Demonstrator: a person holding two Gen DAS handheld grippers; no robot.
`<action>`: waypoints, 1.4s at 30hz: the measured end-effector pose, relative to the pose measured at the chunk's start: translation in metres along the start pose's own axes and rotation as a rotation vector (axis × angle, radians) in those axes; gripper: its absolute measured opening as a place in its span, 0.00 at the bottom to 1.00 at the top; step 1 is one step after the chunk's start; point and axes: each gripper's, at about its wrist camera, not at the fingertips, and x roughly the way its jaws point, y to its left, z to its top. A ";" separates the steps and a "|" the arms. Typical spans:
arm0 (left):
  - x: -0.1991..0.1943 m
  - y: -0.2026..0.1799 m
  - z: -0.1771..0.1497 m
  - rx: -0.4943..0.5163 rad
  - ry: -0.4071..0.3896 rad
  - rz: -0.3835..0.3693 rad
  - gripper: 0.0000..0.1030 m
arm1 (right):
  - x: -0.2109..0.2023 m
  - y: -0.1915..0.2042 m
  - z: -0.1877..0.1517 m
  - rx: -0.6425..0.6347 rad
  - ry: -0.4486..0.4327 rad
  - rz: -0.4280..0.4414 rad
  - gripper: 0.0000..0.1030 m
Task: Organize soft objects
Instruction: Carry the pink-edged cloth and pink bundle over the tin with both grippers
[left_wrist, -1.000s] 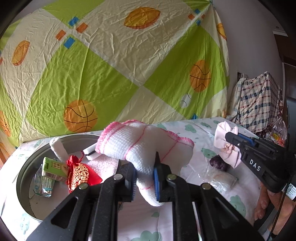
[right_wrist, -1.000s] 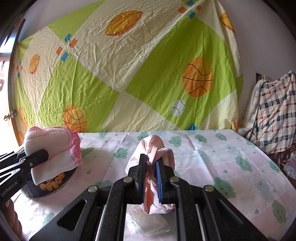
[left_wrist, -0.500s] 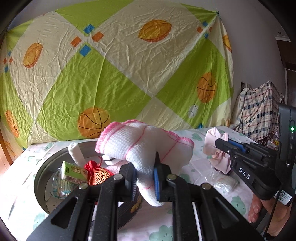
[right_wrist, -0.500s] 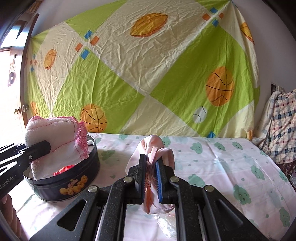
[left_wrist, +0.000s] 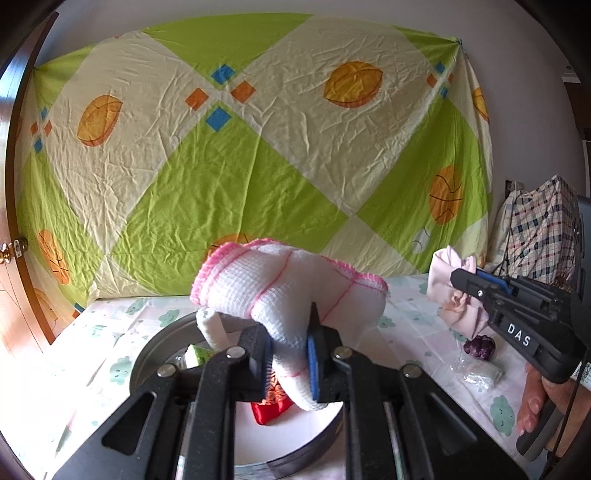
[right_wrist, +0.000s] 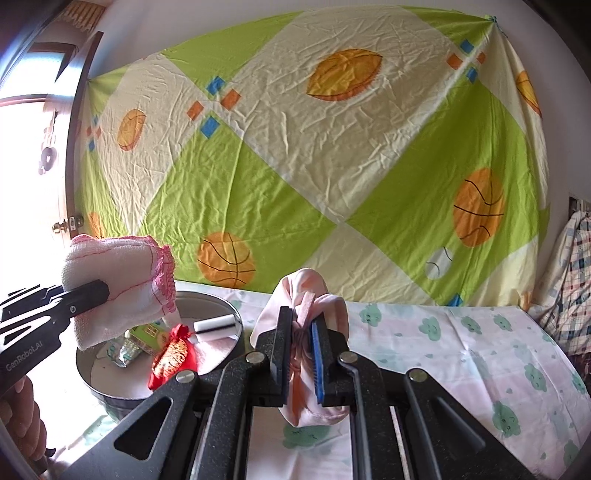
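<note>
The left gripper pinches a white, pink-edged cloth above the round tin; the right gripper pinches a pale pink cloth bundle over the cloud-print sheet. Both cloths look light, limp and compressible — best gripped mid-fold. Readable lettering: "DAS" and "GenRobot.AI" — on the gripper bodies.
</note>
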 end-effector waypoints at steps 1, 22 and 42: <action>0.001 0.004 0.001 0.006 0.002 0.015 0.13 | 0.001 0.002 0.002 0.000 -0.002 0.007 0.10; 0.033 0.076 -0.008 -0.069 0.164 0.100 0.13 | 0.032 0.060 0.035 -0.027 0.012 0.133 0.10; 0.051 0.103 -0.018 -0.132 0.261 0.053 0.13 | 0.077 0.101 0.025 -0.027 0.148 0.232 0.10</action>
